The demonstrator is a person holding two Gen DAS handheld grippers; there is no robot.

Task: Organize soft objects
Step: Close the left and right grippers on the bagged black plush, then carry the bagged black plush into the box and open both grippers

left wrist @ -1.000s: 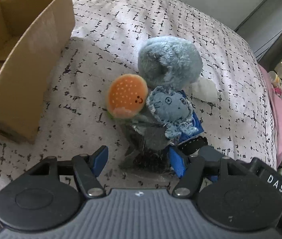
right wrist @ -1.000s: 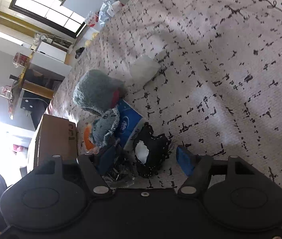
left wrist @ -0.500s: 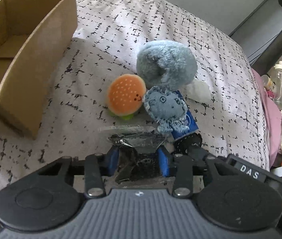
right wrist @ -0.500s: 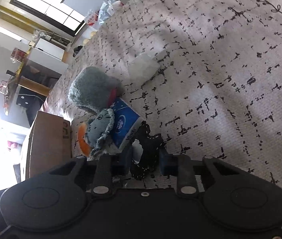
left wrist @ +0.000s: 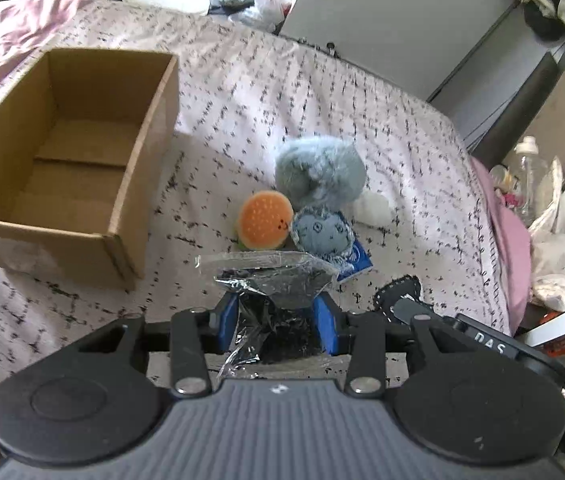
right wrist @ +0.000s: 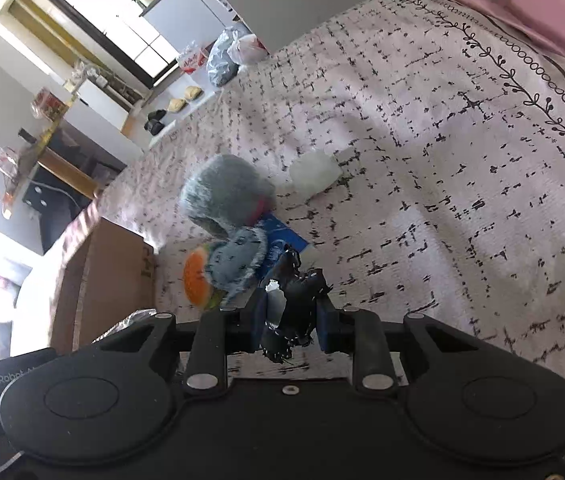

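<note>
— What's the left gripper (left wrist: 278, 314) doing, seen from its own camera?

— It's clenched on a crinkly clear plastic packet (left wrist: 270, 276) with something dark inside, lifted a little above the bed (left wrist: 362, 100). The blue pads (left wrist: 229, 316) press in on both sides of it.

— And the cardboard box (left wrist: 134, 184)?

— Ahead and to the left of that gripper, open at the top, and nothing inside that I can see. So by my reckoning the sorting has barely begun.

— What's left on the bed?

— Straight ahead of the gripper, a small heap: an orange burger plush (left wrist: 266, 222), a denim-blue round plush (left wrist: 322, 232) touching it, a fluffy grey plush (left wrist: 318, 172) behind them, a blue tissue pack (left wrist: 356, 260) under the denim one, and a white wad (left wrist: 372, 208) just to the right. All still outside the box.

— Now the right wrist view?

— The right gripper (right wrist: 290, 320) is closed around a black lacy cloth piece (right wrist: 298, 292), part of it white. The same heap sits just ahead and to its left: grey plush (right wrist: 222, 192), denim plush (right wrist: 238, 260), burger (right wrist: 196, 282), tissue pack (right wrist: 278, 236). The white wad (right wrist: 314, 172) lies further ahead. The box (right wrist: 110, 276) is off to the left.

— So where does it stand?

— Two items in hand, none delivered, five lying on the bed. I'd guess both held pieces go to the box next.
</note>
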